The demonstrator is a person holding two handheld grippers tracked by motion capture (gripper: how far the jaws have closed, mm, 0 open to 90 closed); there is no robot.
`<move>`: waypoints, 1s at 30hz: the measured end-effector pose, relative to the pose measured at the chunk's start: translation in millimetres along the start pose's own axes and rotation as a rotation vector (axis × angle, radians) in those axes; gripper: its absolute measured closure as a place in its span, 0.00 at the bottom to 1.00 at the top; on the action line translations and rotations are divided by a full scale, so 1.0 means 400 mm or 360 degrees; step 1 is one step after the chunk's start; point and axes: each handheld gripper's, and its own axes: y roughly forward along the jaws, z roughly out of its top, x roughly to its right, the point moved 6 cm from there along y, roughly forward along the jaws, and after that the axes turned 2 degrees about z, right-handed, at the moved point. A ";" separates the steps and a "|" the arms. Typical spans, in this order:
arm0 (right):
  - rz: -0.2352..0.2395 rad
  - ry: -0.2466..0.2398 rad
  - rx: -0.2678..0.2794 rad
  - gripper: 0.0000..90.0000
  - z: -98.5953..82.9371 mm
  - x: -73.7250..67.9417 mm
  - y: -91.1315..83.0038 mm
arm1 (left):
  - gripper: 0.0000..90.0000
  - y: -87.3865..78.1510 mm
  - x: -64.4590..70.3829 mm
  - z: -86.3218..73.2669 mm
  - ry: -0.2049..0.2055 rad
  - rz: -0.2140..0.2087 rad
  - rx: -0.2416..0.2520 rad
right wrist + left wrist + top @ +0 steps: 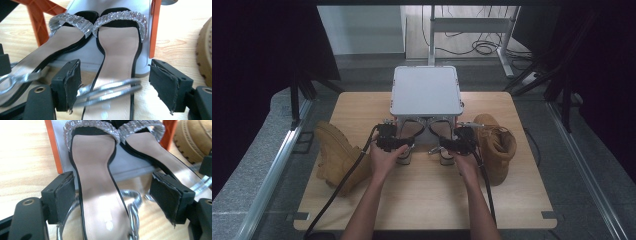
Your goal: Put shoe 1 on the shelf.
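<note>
A pair of black high-heeled sandals with sparkly silver toe bands lies with the toes on a grey shelf plate point(82, 58) under a grey-topped stand point(427, 90). My left gripper point(113, 195) is open, its pads either side of the left sandal point(96, 177) at the heel end, not pressing it. My right gripper point(118, 83) is open too, straddling the right sandal point(117, 50) and its silver ankle straps point(112, 90). In the high view the left gripper point(398, 145) and right gripper point(453, 145) sit side by side just in front of the stand.
A tan boot point(339, 157) lies on its side at the table's left, and its mate point(497, 145) stands at the right, close to my right hand. Orange legs point(37, 22) of the stand flank the sandals. Bare wood point(422, 200) stretches toward the front edge.
</note>
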 end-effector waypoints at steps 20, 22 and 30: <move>0.0053 -0.0316 0.0056 0.34 -0.116 -0.007 -0.076 | 0.26 -0.063 -0.009 -0.136 0.0097 -0.0069 0.0092; 0.0055 -0.0322 0.0052 0.34 -0.125 -0.008 -0.075 | 0.27 -0.069 -0.009 -0.143 0.0119 -0.0069 0.0118; 0.0060 -0.0322 0.0035 0.32 -0.154 -0.004 -0.070 | 0.28 -0.079 0.005 -0.169 0.0171 -0.0066 0.0145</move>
